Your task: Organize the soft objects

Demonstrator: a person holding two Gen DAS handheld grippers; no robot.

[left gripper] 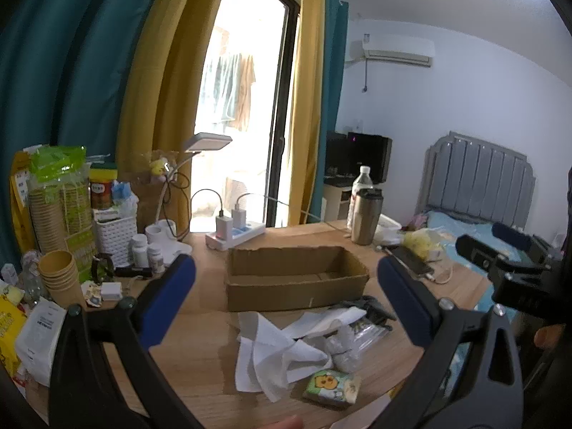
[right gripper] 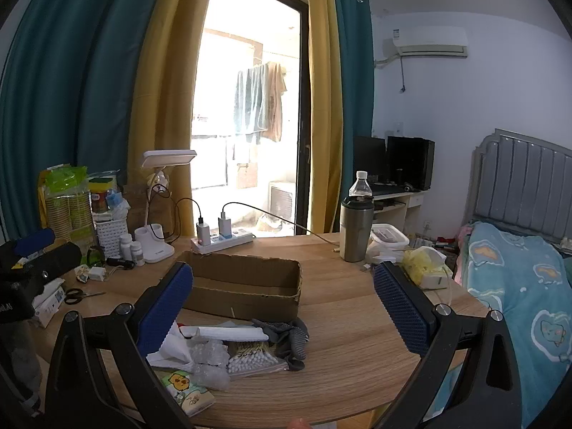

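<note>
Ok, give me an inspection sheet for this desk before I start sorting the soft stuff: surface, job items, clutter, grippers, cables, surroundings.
Surface: wooden desk, bare on its right half.
Job's things: open cardboard box, looks empty; in front of it a pile of white tissues, bubble wrap, a bag of cotton swabs, a grey glove and a tissue pack.
Clutter: paper cups, pill bottles, white basket, scissors, steel tumbler, water bottle.
Grippers: left gripper and right gripper both open, holding nothing.
Cables: power strip with two chargers plugged in.
Surroundings: bed on the right, curtains, balcony door.
</note>
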